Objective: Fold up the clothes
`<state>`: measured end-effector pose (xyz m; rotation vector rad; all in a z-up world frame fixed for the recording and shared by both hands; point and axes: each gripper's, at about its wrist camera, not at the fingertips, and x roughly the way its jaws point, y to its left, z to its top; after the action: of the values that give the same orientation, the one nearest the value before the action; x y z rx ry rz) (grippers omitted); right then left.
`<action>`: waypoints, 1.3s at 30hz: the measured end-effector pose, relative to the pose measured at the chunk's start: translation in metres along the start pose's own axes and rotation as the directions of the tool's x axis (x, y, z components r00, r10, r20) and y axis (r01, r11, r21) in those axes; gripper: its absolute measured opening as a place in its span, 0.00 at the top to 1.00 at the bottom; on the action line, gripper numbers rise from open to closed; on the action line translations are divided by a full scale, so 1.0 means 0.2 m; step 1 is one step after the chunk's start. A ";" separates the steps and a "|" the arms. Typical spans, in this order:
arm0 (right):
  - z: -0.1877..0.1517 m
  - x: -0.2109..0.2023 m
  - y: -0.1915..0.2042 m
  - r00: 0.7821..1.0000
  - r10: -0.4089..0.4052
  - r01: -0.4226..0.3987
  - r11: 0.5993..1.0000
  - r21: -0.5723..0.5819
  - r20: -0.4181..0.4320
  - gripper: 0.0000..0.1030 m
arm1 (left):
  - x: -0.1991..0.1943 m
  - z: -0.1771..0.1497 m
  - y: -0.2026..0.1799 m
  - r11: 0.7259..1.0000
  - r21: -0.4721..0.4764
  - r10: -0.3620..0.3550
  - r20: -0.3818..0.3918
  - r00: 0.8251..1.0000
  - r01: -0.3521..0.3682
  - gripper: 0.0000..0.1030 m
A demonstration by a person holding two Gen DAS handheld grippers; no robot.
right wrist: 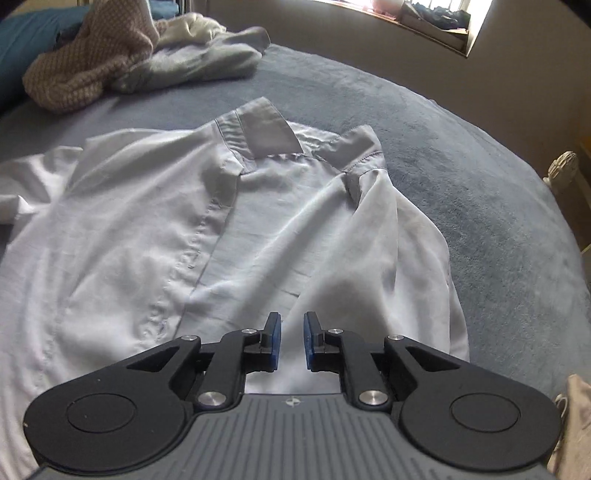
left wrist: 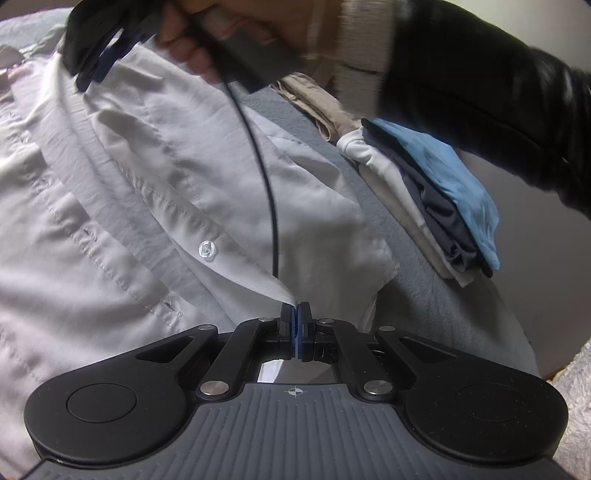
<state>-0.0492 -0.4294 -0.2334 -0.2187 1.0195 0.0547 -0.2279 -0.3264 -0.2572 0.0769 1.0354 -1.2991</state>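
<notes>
Only our left wrist view shows the folded stack (left wrist: 436, 199), blue on top, at the blanket (left wrist: 424, 295) edge beside the shirt (left wrist: 147, 177). It also shows a hand (left wrist: 192, 48) in a black sleeve (left wrist: 498, 92) holding the right gripper (left wrist: 92, 70) over the shirt, blurred, with its cable (left wrist: 258, 166) hanging across.

Only our right wrist view shows the shirt's collar (right wrist: 269, 129), the loose clothes pile (right wrist: 129, 51) at the far end, and the window (right wrist: 424, 22).

The shirt lies spread, front up and wrinkled, on the grey blanket.

Left gripper (left wrist: 295, 314): jaws clamped together, pinching a shirt edge near a button (left wrist: 207, 251).

Right gripper, own view (right wrist: 291, 332): jaws parted by a narrow gap, gripping nothing, low over the right front panel; we cannot tell if the tips touch cloth.
</notes>
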 end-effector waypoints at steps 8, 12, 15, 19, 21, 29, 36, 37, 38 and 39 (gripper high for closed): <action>-0.02 0.05 -0.23 0.984 0.161 -0.173 0.960 0.222 0.071 1.00 | -0.01 0.02 -0.04 0.997 0.077 -0.003 0.054 0.999 -0.001 1.00; -0.17 -0.01 -0.58 0.914 0.312 -0.405 0.746 0.528 0.259 1.00 | 0.01 0.05 -0.03 0.997 0.073 -0.009 0.053 0.999 0.005 1.00; -0.33 0.05 -0.80 0.890 0.329 -0.453 0.558 0.695 0.316 1.00 | 0.04 0.07 -0.01 0.998 0.062 -0.008 0.031 0.999 0.007 1.00; -0.43 0.15 -0.90 0.928 0.288 -0.359 0.524 0.773 0.236 0.99 | 0.08 0.08 0.01 0.999 0.043 0.002 0.001 1.000 -0.002 1.00; -0.43 0.16 -0.92 0.941 0.269 -0.326 0.549 0.770 0.206 0.98 | 0.09 0.08 0.01 0.999 0.038 0.003 -0.005 1.000 -0.003 1.00; -0.13 -0.07 -0.63 0.973 0.031 -0.128 0.898 0.420 0.228 0.86 | 0.10 0.09 0.00 0.999 0.037 0.010 -0.012 1.000 -0.010 1.00; 0.13 0.06 -0.19 0.959 -0.094 0.132 0.983 -0.128 0.269 0.75 | 0.08 0.10 0.02 1.000 0.013 0.024 0.002 1.000 -0.024 1.00; 0.15 0.09 -0.14 0.957 -0.104 0.158 0.970 -0.185 0.271 0.74 | 0.08 0.10 0.02 1.000 0.011 0.026 0.005 1.000 -0.026 1.00; 0.16 0.13 -0.10 0.954 -0.116 0.185 0.953 -0.238 0.276 0.74 | 0.07 0.10 0.02 1.000 0.008 0.027 0.008 1.000 -0.027 1.00; 0.17 0.16 -0.08 0.952 -0.122 0.204 0.937 -0.282 0.280 0.74 | 0.07 0.11 0.02 1.000 0.004 0.025 0.011 1.000 -0.025 1.00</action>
<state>-0.0008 -0.4387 -0.2407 -0.5686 0.7245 0.0882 -0.2135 -0.3479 -0.2560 0.0857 1.0190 -1.2775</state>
